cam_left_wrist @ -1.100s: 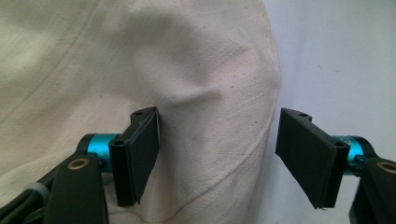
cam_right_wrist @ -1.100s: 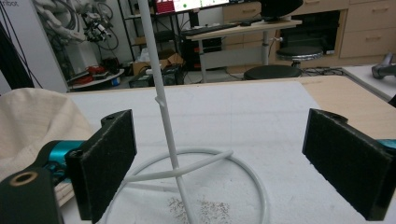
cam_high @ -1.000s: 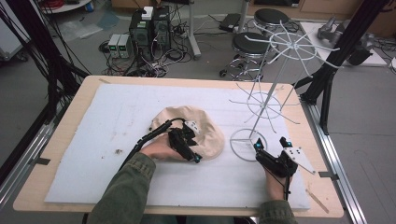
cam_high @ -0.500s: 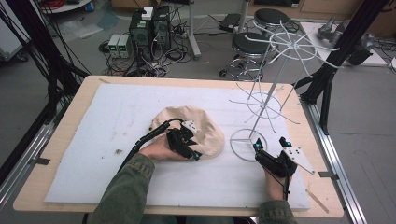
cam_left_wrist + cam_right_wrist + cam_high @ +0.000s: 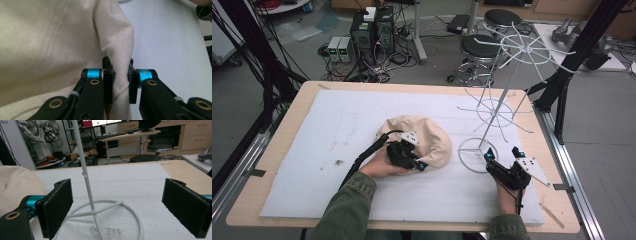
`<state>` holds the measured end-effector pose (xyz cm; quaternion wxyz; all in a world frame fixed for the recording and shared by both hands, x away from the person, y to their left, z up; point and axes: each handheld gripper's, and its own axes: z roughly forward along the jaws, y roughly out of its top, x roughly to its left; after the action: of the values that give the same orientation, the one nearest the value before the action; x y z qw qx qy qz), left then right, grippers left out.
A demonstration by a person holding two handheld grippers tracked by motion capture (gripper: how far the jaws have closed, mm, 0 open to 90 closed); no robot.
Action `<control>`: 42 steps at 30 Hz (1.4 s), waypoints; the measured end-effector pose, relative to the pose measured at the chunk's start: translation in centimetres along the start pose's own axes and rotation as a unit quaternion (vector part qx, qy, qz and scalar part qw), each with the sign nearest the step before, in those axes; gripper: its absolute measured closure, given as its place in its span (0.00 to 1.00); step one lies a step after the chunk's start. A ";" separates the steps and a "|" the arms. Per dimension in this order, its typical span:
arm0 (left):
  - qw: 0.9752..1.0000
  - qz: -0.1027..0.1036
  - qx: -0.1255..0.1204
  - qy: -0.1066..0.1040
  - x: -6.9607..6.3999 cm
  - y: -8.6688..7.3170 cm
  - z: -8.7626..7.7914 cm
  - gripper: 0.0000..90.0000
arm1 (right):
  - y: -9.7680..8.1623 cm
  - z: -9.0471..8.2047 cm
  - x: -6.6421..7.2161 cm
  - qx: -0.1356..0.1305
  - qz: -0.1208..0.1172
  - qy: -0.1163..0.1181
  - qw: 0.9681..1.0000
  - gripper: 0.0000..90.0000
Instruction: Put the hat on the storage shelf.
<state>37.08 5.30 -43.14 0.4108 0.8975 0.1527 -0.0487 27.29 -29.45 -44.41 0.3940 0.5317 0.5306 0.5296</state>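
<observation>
Cream cloth hat [image 5: 422, 142] mid desk [image 5: 277, 150] on white foam, our L claw [image 5: 121, 82] just closed, clamped on its fold, R claw [image 5: 125, 207] wide apart w/ white wire rack [image 5: 86, 177] base ahead, no legible labels we can read.

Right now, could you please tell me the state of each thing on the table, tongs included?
Left tongs: jaws just closed, shut on a fold of the cream fabric hat.
Cream fabric hat: lying slumped on the white mat, edge pinched.
Right tongs: open, either side of the stand's pole, not touching.
White wire hat stand: upright, nothing hanging on it.
</observation>
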 end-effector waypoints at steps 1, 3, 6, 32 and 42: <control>1.000 0.000 -0.001 0.004 -0.1 0.0 0.0 0.90 | 0.0 0.0 0.0 0.000 0.002 0.000 1.000 0.10; 1.000 0.002 -0.005 0.021 -0.1 0.0 -0.2 0.90 | 0.0 -0.1 0.0 0.000 0.003 -0.002 1.000 0.10; 1.000 0.000 -0.022 0.018 -0.3 -0.3 -0.6 0.90 | 0.1 -0.1 0.1 -0.003 -0.002 -0.003 1.000 0.10; 0.960 0.010 -0.278 0.034 -2.1 1.2 -9.2 0.89 | 0.1 -0.1 0.3 -0.006 -0.019 -0.001 1.000 0.10; 0.922 0.048 -0.365 0.120 -3.9 3.3 -12.2 0.89 | 0.2 -0.1 0.3 -0.007 -0.017 -0.003 1.000 0.10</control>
<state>33.92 11.51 -31.86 0.6900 0.6910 0.1651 0.1385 27.14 -29.21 -44.20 0.4077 0.5217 0.5348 0.5250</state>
